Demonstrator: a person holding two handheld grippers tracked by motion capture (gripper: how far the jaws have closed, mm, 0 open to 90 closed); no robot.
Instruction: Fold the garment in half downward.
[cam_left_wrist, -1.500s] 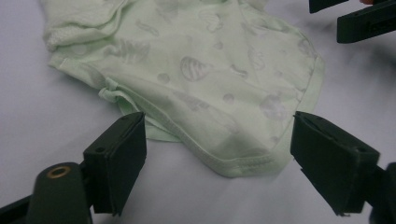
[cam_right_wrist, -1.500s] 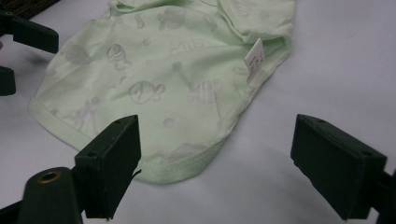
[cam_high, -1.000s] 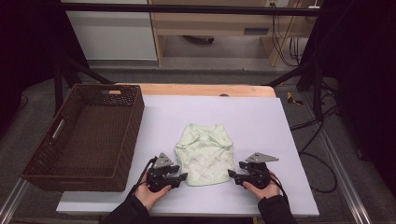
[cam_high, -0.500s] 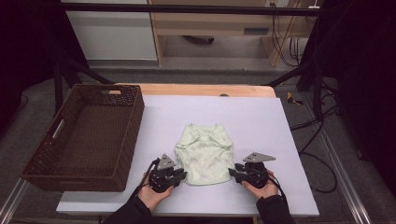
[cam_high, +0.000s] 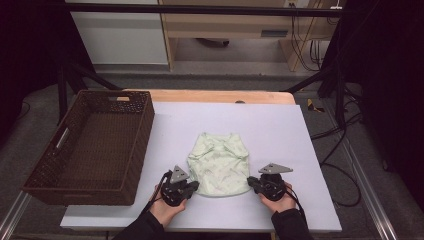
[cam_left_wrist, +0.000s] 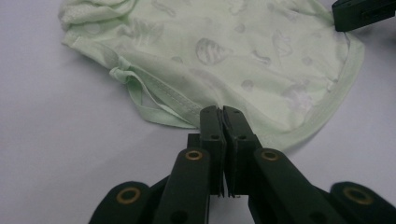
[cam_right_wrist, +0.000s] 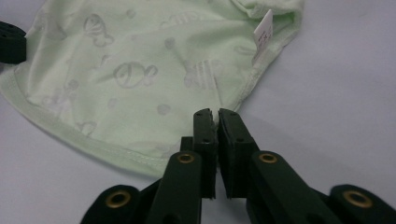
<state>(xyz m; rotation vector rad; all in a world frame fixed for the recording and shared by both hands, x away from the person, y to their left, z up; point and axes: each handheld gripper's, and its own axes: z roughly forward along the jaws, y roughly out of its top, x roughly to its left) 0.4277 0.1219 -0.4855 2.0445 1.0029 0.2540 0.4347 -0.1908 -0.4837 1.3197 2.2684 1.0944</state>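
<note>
Flat on the table, the pale green garment (cam_high: 219, 161) (faint fish print) has both grippers' jaws just pinched onto its hem.

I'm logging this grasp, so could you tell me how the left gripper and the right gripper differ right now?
The left gripper pinches the green garment at its near left corner, the right gripper at its near right side edge. The left's grey plate tilts up; the right's lies flatter. Both are shut on the hem, low on the table.
</note>
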